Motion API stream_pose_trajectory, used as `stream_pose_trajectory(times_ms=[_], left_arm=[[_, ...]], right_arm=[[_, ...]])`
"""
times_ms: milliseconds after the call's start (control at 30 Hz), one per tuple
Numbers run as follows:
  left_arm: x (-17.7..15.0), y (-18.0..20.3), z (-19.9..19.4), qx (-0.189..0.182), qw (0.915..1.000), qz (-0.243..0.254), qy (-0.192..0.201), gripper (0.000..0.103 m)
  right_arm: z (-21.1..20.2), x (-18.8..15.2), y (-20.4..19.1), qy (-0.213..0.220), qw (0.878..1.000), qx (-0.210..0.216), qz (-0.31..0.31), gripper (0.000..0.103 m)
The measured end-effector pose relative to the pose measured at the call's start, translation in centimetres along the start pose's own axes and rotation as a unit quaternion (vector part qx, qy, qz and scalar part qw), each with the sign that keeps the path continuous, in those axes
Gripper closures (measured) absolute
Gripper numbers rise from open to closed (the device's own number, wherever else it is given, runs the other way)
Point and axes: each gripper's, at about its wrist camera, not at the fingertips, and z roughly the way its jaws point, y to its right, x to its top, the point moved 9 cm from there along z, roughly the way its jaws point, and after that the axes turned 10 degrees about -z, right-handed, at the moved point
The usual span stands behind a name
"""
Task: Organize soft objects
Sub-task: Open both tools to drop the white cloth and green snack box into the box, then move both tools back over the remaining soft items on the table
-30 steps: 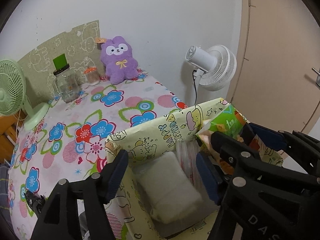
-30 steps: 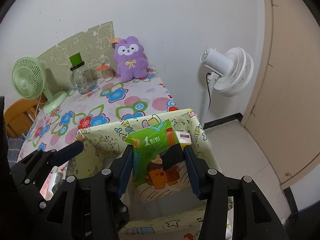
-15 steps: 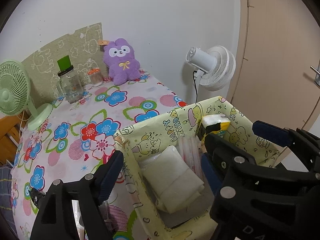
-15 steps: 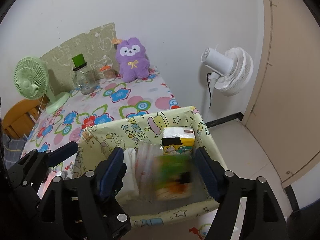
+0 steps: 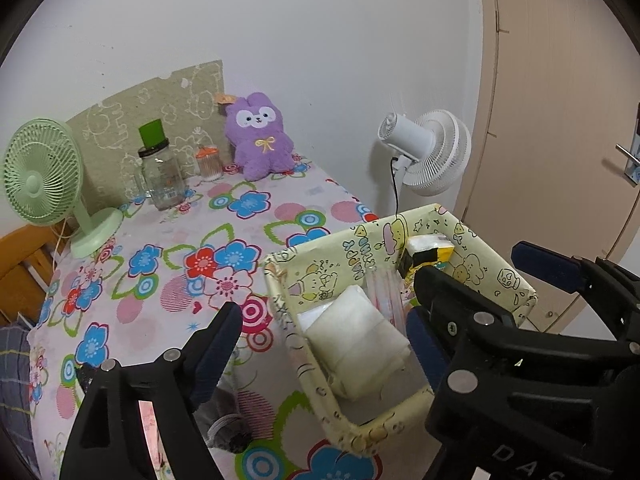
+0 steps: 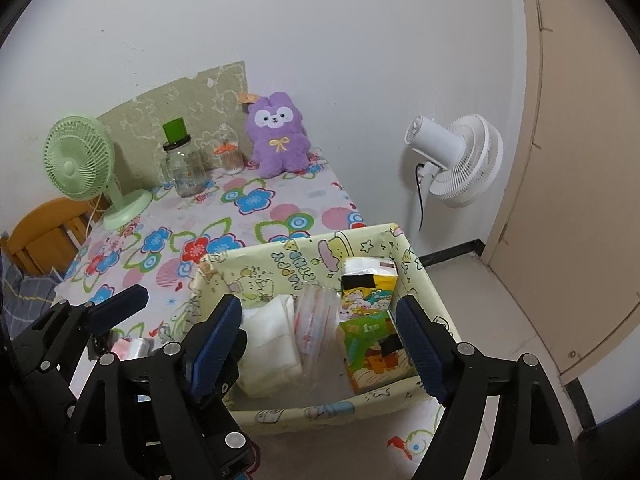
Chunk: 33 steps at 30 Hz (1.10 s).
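A yellow cartoon-print box (image 6: 304, 248) (image 5: 352, 240) stands at the near right edge of the flowered table. In it lie a white folded pack (image 6: 272, 340) (image 5: 356, 332), clear pink-striped packs (image 6: 316, 320), a yellow-and-black tissue pack (image 6: 368, 284) (image 5: 430, 250) and a green tissue pack (image 6: 372, 350). My right gripper (image 6: 320, 340) hangs above the box with its jaws opening; the green pack lies loose below them. My left gripper (image 5: 320, 344) is over the box's near left corner, jaws opening, holding nothing. A purple plush (image 6: 280, 136) (image 5: 260, 136) sits against the far wall.
A grey cloth bundle (image 5: 228, 424) lies on the table by the left gripper's finger. At the back stand a green desk fan (image 5: 40, 176), a glass jar with a green lid (image 5: 160, 172) and a small orange-lidded jar (image 5: 208, 162). A white floor fan (image 6: 456, 160) and a door (image 5: 560, 120) are on the right.
The right gripper let go of the green tissue pack, which dropped into the box. Both grippers drew back and up, and their jaws stand wider.
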Motion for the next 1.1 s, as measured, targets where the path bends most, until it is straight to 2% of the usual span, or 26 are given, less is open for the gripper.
stream_pose_trajectory(times_ms=[200,700,1100], left_arm=[[0.0,-1.1,-1.7,0.003,0.9999,-0.006,0.015,0.014],[-0.9,-4.1,-5.4,0.018,0.9987,-0.022,0.041,0.008],[-2.0,-7.4,-7.2,0.033,0.9973,-0.04,0.052,0.004]], right_arm=[[-1.5,0.1,-1.0,0.013,1.0,-0.005,-0.001,0.014],[-4.7,0.5,-4.7,0.041,0.999,-0.004,-0.027,0.01],[-5.5,0.2,-8.0,0.051,0.998,0.005,-0.042,0.004]])
